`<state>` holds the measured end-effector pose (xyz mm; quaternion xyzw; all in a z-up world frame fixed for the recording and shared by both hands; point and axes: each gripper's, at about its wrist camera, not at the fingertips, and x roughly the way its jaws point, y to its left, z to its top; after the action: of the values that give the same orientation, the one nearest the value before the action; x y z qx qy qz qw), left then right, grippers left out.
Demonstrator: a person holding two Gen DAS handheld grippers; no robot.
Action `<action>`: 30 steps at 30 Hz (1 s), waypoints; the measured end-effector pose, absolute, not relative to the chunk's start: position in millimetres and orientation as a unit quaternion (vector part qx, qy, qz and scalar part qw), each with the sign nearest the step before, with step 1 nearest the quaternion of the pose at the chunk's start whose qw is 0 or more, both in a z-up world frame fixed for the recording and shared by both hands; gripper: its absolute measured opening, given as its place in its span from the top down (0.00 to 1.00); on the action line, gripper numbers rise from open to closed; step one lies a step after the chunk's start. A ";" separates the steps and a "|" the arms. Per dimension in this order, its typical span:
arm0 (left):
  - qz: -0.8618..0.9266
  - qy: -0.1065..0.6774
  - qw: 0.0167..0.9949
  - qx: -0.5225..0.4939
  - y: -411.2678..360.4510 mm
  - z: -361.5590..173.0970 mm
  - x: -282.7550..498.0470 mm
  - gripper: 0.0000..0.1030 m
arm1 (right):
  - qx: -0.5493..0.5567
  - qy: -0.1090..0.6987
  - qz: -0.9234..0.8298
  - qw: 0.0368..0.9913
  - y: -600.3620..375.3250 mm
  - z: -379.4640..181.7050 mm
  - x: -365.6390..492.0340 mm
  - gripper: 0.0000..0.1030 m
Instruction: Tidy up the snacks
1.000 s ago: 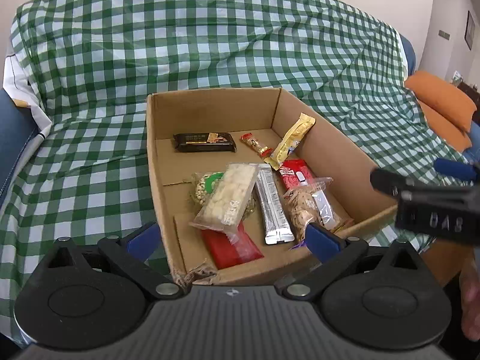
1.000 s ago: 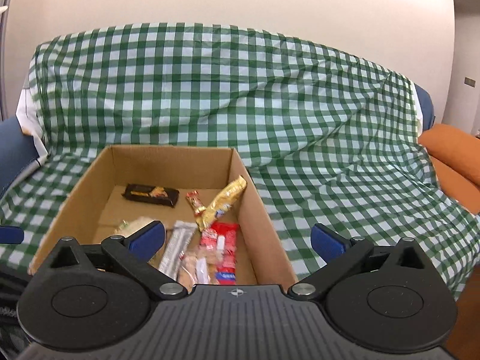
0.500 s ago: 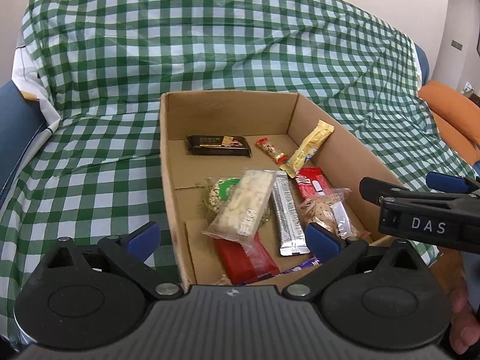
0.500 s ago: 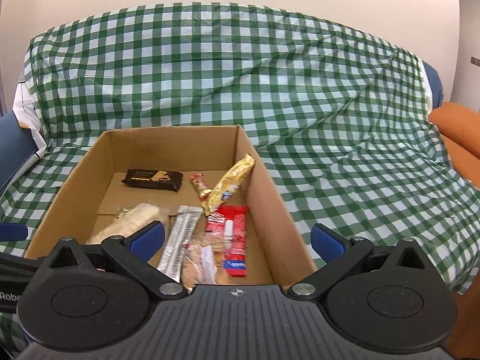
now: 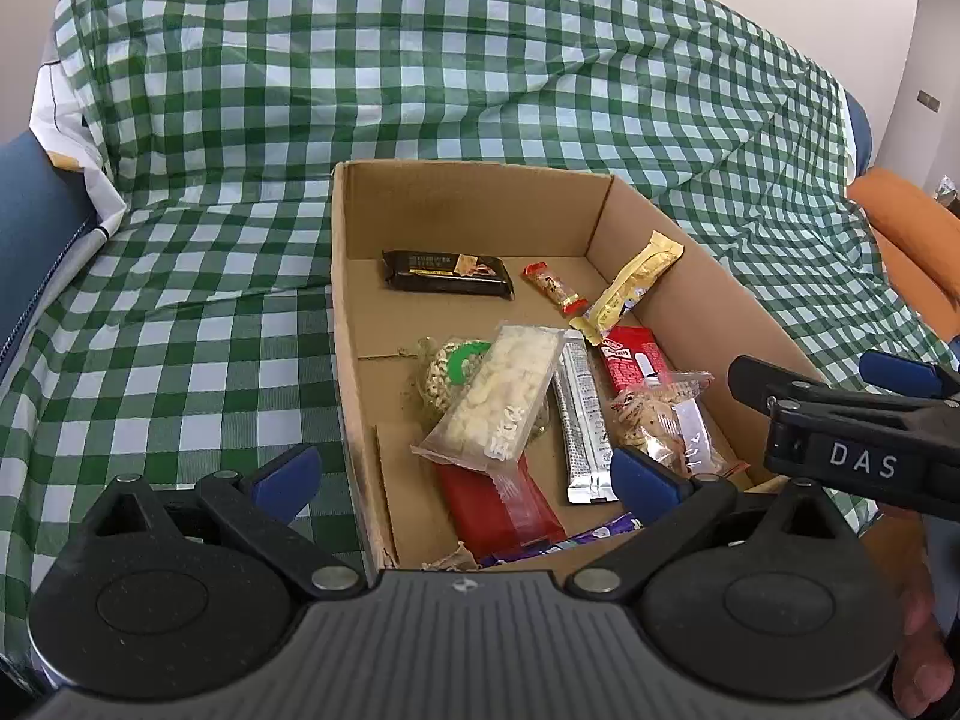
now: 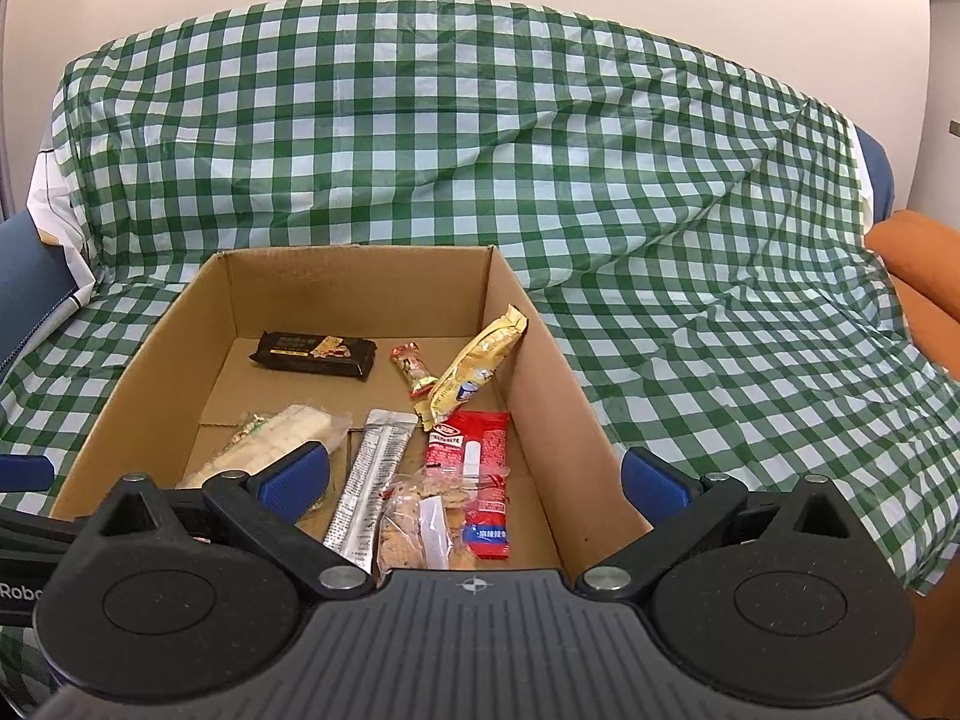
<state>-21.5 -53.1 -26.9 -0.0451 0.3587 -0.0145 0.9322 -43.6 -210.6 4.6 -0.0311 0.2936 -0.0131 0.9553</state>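
A cardboard box sits on a green checked cloth. In it lie several snacks: a black bar, a small red candy, a yellow wrapper, a clear pack of white pieces, a silver bar, a red packet, a cracker bag and a red bar. My left gripper is open and empty over the box's near edge. My right gripper is open and empty above the box's near right corner.
The green checked cloth covers a sofa seat and back. An orange cushion lies at the right. Blue upholstery shows at the left. The right gripper's body reaches in at the box's right side.
Both grippers have pulled back and risen slightly, so the box sits higher and farther in each view. Nothing was picked up; the snacks have not moved.
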 end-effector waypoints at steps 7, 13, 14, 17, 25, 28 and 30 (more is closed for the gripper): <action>-0.012 0.361 0.931 -0.048 -52.1 -27.5 -21.4 0.00 | -0.038 0.292 -0.011 0.956 -208.5 4.0 -45.5 0.01; -0.011 0.364 0.930 -0.052 -50.7 -28.3 -21.0 0.00 | -0.040 0.292 -0.011 0.955 -207.9 4.0 -44.6 0.01; -0.011 0.364 0.930 -0.053 -50.5 -28.3 -20.9 0.00 | -0.040 0.292 -0.011 0.955 -207.8 3.9 -44.7 0.01; -0.011 0.363 0.930 -0.053 -50.7 -28.3 -21.0 0.00 | -0.039 0.293 -0.011 0.955 -209.1 4.6 -44.0 0.01; -0.011 0.363 0.930 -0.053 -51.0 -28.4 -20.8 0.00 | -0.042 0.292 -0.011 0.955 -209.5 5.0 -44.2 0.01; -0.011 0.363 0.930 -0.054 -50.8 -28.2 -20.8 0.00 | -0.042 0.292 -0.011 0.955 -209.1 4.9 -44.3 0.01; -0.011 0.363 0.930 -0.054 -50.8 -28.2 -20.8 0.00 | -0.042 0.292 -0.011 0.955 -208.8 4.9 -44.4 0.01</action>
<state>-20.8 -50.8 -28.2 -0.0537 0.3631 -0.0107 0.9302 -44.4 -208.8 4.9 -0.0419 0.2925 -0.0108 0.9553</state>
